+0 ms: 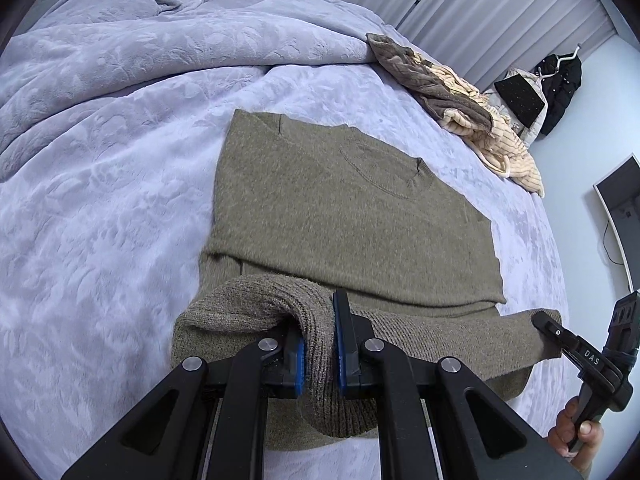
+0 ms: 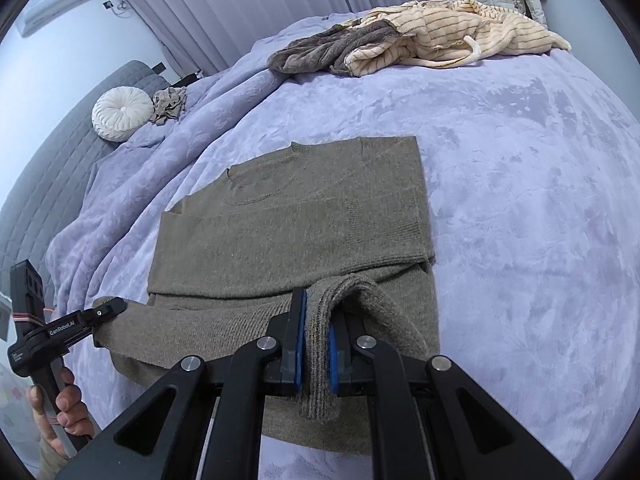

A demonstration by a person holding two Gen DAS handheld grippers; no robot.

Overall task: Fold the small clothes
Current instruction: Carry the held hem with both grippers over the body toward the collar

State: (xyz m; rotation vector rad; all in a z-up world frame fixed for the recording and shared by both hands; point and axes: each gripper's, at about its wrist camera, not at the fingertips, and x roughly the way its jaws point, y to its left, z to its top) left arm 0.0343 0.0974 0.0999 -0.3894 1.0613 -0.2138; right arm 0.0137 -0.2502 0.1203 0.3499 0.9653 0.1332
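Each wrist camera is sitting just behind its own gripper, looking forward and down along the fingers, very close above the near hem of the olive sweater (image 1: 352, 216). The left gripper (image 1: 319, 344) is viewing from the sweater's left, the right gripper (image 2: 317, 350) from its right. Both are sharing the sweater, the bed (image 2: 520, 200) and each other's gripper at the frame edge.

Both views were evenly lit by cool, diffuse light, with only soft shadows. Fisheye distortion bowed the lavender plush bedspread (image 1: 120, 184) and darkened the corners. Focus was sharp at centre, slightly smeared toward the edges.
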